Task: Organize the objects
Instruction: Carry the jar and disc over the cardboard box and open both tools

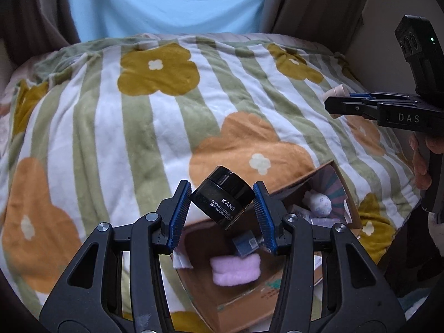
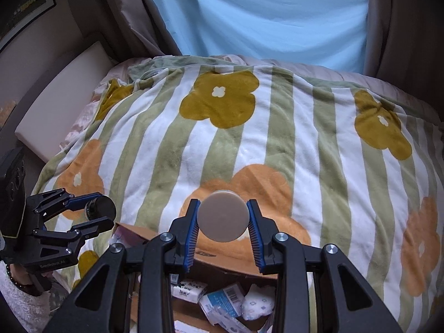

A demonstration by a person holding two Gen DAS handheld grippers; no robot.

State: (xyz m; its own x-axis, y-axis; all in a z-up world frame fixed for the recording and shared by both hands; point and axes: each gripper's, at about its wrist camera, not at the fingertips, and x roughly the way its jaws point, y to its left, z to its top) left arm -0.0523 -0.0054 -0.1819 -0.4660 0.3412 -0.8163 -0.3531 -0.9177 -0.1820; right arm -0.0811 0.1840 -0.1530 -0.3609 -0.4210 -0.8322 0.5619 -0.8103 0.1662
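My left gripper (image 1: 222, 201) is shut on a black KANS cream jar (image 1: 222, 197), held tilted above an open cardboard box (image 1: 249, 302) on the bed. The left gripper also shows in the right wrist view (image 2: 95, 217) with the black jar (image 2: 101, 208) at the left. My right gripper (image 2: 223, 216) is shut on a beige round-capped container (image 2: 223, 216), held over the box's far edge (image 2: 222, 260). It shows in the left wrist view (image 1: 337, 102) at the right, with the beige container (image 1: 335, 92) between its fingers.
The box holds a pink fluffy item (image 1: 236, 270), a small blue packet (image 1: 245, 242), white pouches (image 2: 256, 304) and labelled packets (image 2: 222, 302). A striped flower blanket (image 2: 249, 144) covers the bed. A light blue curtain (image 2: 263, 16) hangs behind. A white cushion (image 2: 61, 94) lies at the left.
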